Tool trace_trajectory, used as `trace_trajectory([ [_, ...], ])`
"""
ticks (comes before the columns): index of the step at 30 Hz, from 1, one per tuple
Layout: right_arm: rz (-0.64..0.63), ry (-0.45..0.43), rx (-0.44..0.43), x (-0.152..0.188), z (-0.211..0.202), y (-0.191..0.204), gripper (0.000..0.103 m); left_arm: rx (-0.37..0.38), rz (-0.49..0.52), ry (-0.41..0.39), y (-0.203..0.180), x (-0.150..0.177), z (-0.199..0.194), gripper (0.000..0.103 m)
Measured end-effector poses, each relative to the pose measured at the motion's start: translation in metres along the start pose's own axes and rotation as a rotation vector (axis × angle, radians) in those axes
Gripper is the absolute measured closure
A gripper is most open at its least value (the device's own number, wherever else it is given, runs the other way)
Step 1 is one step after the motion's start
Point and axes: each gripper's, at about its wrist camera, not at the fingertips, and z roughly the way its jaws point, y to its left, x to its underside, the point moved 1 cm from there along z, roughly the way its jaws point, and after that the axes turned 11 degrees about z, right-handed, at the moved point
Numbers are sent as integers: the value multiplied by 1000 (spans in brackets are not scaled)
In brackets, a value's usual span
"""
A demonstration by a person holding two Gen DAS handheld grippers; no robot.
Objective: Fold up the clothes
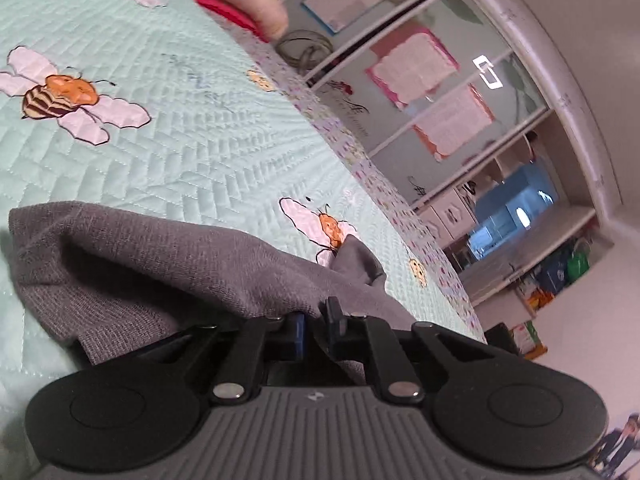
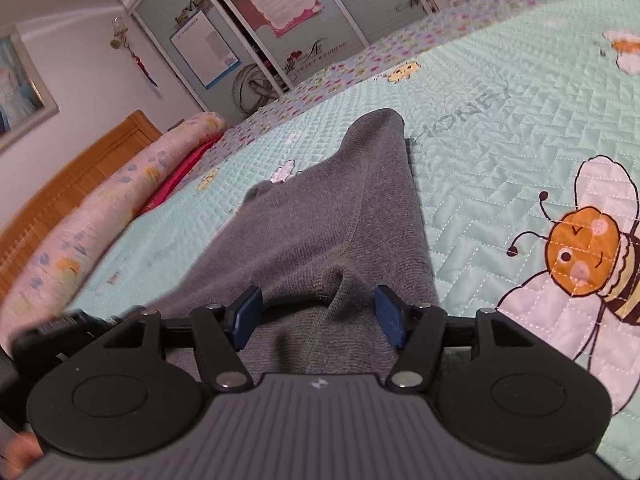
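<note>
A grey knitted garment (image 1: 168, 256) lies bunched on a mint-green quilted bedspread (image 1: 180, 128) printed with bees. In the left wrist view my left gripper (image 1: 318, 320) is shut on a fold of this grey cloth, its blue pads pinching the fabric, which lifts up around them. In the right wrist view the same grey garment (image 2: 340, 216) stretches away from me in a long strip. My right gripper (image 2: 318, 312) stands open, its blue pads (image 2: 390, 316) wide apart, with a ridge of grey cloth between them that they do not press.
A rolled floral quilt (image 2: 120, 200) and a red cloth (image 2: 176, 176) lie along the wooden headboard (image 2: 68, 176). Beyond the bedspread's patterned border (image 1: 360, 148) stand sliding wardrobe doors (image 1: 420, 80) with posters. Another gripper's black body (image 2: 60, 328) shows at the lower left.
</note>
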Motion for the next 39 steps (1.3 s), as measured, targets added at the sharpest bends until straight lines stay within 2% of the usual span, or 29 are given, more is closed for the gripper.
trace_trajectory([
  [2, 70, -10, -72, -12, -8, -4, 45, 6, -21, 13, 7, 4, 3, 93],
  [4, 127, -21, -129, -32, -4, -8, 61, 12, -42, 25, 14, 8, 7, 93],
  [7, 198, -30, -134, -65, 26, -18, 72, 25, -58, 29, 20, 13, 9, 93],
  [11, 225, -61, -111, -101, 77, -27, 72, 33, -47, 14, 20, 16, 9, 93],
  [14, 278, -34, -74, -113, 117, -43, 74, 44, -56, 14, 23, 17, 10, 93],
  [15, 287, -23, -44, -113, 128, -48, 85, 47, -59, 15, 24, 17, 10, 93],
  [16, 302, -20, -34, -109, 134, -53, 101, 49, -63, 16, 24, 17, 11, 93],
  [17, 316, -23, -32, -107, 135, -56, 103, 52, -68, 18, 25, 18, 12, 93],
  [19, 337, -22, -37, -105, 135, -61, 103, 55, -76, 21, 26, 18, 12, 93],
  [26, 257, -27, 27, -104, 136, -45, 103, 50, -91, 26, 25, 19, 11, 92],
  [32, 274, -14, 17, -104, 138, -52, 103, 60, -127, 50, 29, 16, 8, 91],
  [39, 308, -9, -3, -110, 138, -55, 103, 41, -164, 90, 37, 16, -17, 90],
])
